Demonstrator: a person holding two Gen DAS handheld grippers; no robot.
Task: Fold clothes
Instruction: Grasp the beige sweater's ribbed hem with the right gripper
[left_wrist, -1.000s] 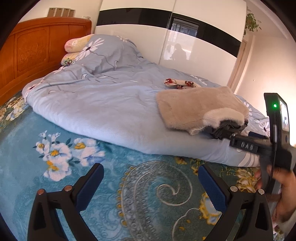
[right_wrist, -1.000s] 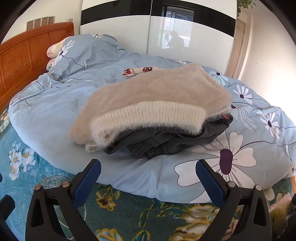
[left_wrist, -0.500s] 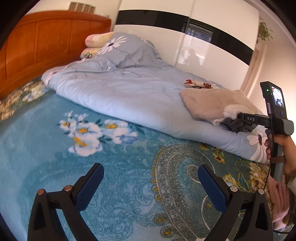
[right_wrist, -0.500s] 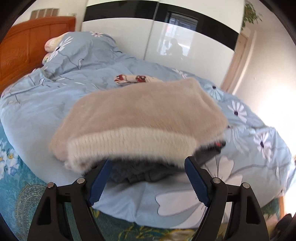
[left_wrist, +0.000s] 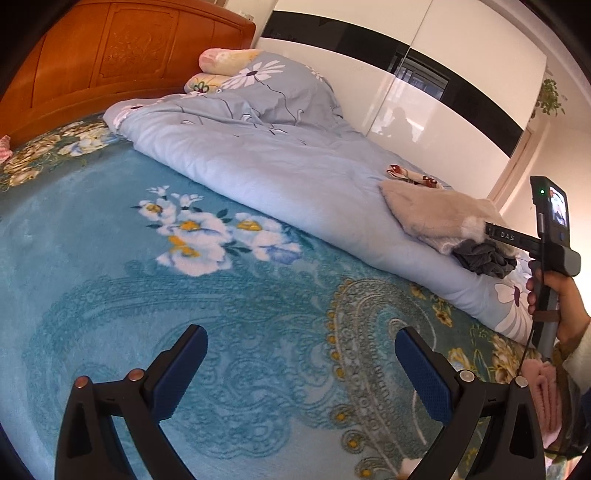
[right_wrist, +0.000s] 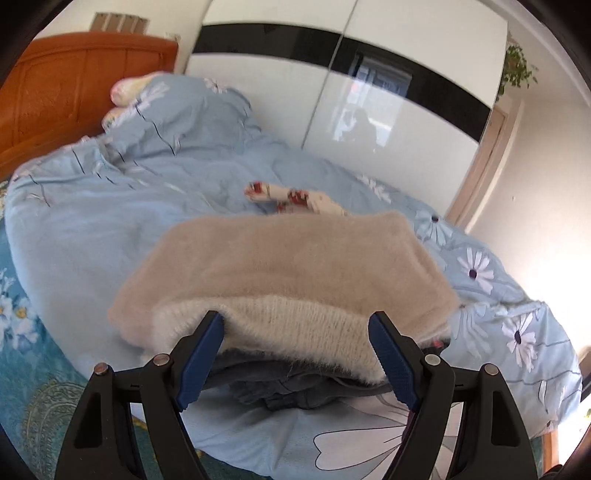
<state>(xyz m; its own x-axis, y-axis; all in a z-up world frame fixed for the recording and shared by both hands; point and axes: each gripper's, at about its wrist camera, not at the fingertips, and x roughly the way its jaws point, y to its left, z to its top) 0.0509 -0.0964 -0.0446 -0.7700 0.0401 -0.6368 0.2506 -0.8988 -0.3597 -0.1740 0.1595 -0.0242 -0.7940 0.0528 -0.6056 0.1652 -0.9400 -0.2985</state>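
A folded beige fuzzy sweater (right_wrist: 295, 266) with a white ribbed hem lies on a dark grey garment (right_wrist: 295, 384), both on the light blue duvet (right_wrist: 110, 236). My right gripper (right_wrist: 297, 354) is open, its blue pads on either side of the sweater's hem and the grey cloth under it. In the left wrist view the sweater (left_wrist: 439, 218) and grey garment (left_wrist: 484, 256) lie far right, with the right gripper's body (left_wrist: 546, 243) in a hand beside them. My left gripper (left_wrist: 301, 365) is open and empty above the teal floral blanket (left_wrist: 221, 314).
A small red-and-white cloth (right_wrist: 291, 195) lies on the duvet behind the sweater. Pillows (left_wrist: 225, 62) and the wooden headboard (left_wrist: 110, 59) are at the far left. A glossy white wardrobe (right_wrist: 369, 92) stands behind the bed. A pink cloth (left_wrist: 546, 398) sits by my right hand.
My right gripper has moved forward to the clothes pile, its pads now at the sweater's hem. My left gripper has swung left and back, away from the pile, over the teal blanket.
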